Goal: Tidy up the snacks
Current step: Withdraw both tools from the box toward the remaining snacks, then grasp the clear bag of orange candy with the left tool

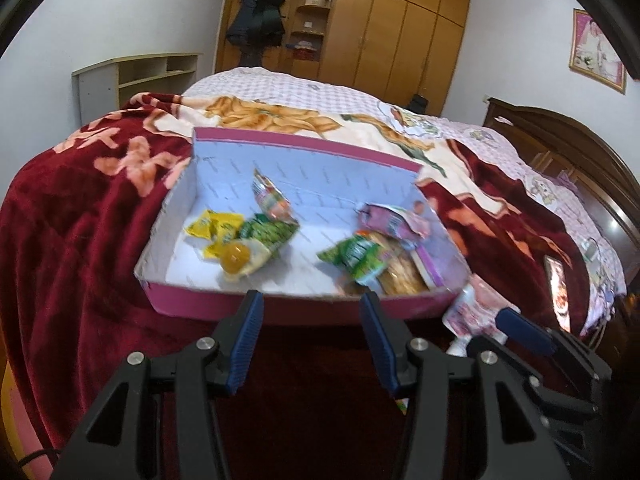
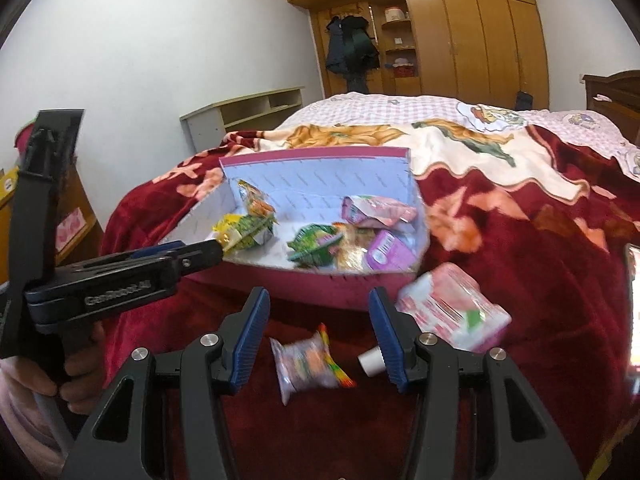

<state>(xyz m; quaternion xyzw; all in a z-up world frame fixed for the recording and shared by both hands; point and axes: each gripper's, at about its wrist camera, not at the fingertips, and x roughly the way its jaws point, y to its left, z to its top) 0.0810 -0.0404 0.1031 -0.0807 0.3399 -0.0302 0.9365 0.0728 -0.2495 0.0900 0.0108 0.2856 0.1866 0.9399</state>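
A pink box (image 1: 280, 304) with a white inside sits on the bed and holds several snacks: yellow packets (image 1: 212, 232), green packets (image 1: 356, 258), a purple packet (image 1: 394, 220) and crackers (image 1: 402, 276). My left gripper (image 1: 311, 295) hovers just before the box's near wall, open, with nothing between its fingers. My right gripper (image 2: 319, 291) is also open. A small clear candy packet (image 2: 304, 364) lies loose on the blanket below it. A pink-white spouted pouch (image 2: 448, 312) lies by the box's right corner. In the right wrist view, the left gripper (image 2: 212, 252) shows side-on.
A dark red floral blanket (image 2: 520, 280) covers the near part of the bed. A phone (image 1: 558, 292) lies on it to the right. A wooden wardrobe (image 2: 460, 32) and a low shelf (image 2: 248, 112) stand behind. A hand (image 2: 40, 380) grips the left tool's handle.
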